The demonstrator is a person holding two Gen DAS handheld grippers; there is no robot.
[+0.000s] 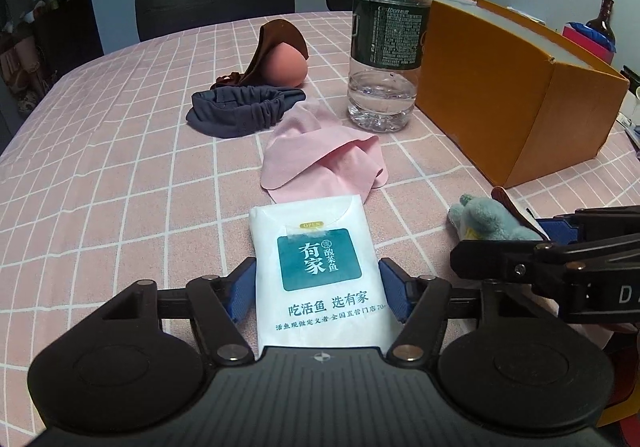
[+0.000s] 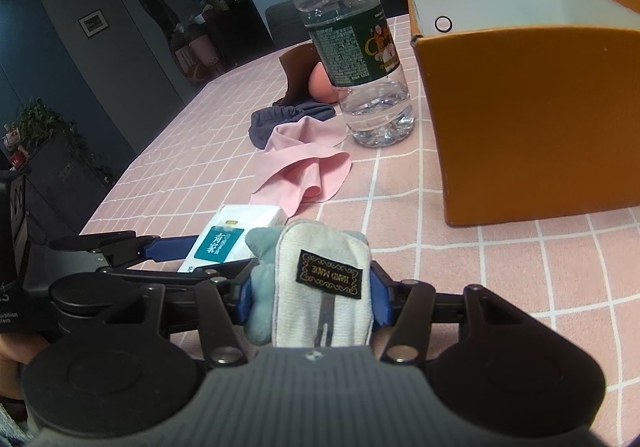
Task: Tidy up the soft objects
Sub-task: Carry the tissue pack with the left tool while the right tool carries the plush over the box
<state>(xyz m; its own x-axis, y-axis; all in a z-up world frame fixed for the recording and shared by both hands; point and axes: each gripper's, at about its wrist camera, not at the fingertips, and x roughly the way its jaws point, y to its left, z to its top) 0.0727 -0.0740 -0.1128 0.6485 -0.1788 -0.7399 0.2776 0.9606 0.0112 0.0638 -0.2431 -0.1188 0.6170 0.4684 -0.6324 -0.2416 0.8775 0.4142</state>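
Note:
My left gripper (image 1: 318,285) is shut on a white tissue pack (image 1: 320,267) with a teal label, low over the pink checked tablecloth (image 1: 120,167). My right gripper (image 2: 310,297) is shut on a small teal-and-white plush toy (image 2: 320,287) with a black label; the toy also shows in the left wrist view (image 1: 488,223). Ahead lie a pink cloth (image 1: 320,155), a dark blue headband (image 1: 244,111), a brown cloth (image 1: 276,47) and a peach sponge (image 1: 286,65). An open orange box (image 2: 532,123) stands to the right.
A clear water bottle (image 1: 388,31) stands upright between the cloths and the box. Dark chairs (image 1: 216,3) line the far table edge. A brown glass bottle (image 1: 600,23) stands beyond the box. The left gripper shows in the right wrist view (image 2: 160,247), close beside my right gripper.

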